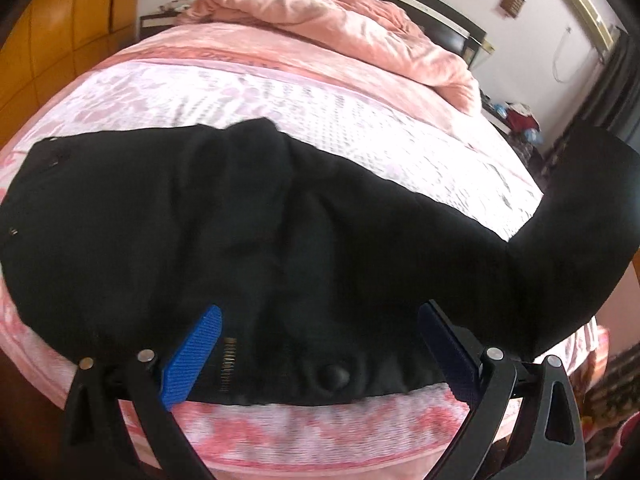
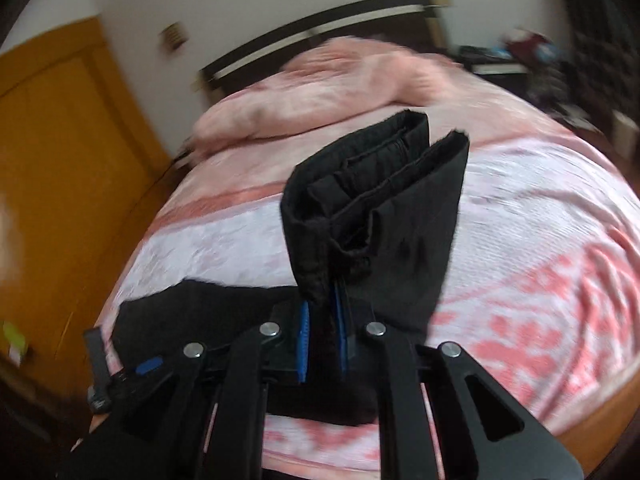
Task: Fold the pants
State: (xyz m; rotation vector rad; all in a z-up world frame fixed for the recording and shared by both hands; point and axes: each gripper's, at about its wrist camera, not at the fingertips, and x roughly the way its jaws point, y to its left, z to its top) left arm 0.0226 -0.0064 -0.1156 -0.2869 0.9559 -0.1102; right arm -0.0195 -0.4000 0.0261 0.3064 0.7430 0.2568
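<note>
Black pants (image 1: 248, 240) lie across the pink patterned bed, waist end with a button and zipper near the front edge. My left gripper (image 1: 320, 316) is open, its blue pads (image 1: 192, 356) straddling the waistband just above the cloth. My right gripper (image 2: 322, 320) is shut on the pants' leg ends (image 2: 376, 208) and holds them lifted above the bed; the hems stand up in front of its camera. In the left wrist view that lifted leg (image 1: 576, 232) rises at the right.
A crumpled pink quilt (image 1: 340, 28) lies at the head of the bed by a dark headboard (image 2: 320, 28). A yellow wooden wardrobe (image 2: 52, 152) stands at the left. A cluttered nightstand (image 1: 516, 120) is at the right.
</note>
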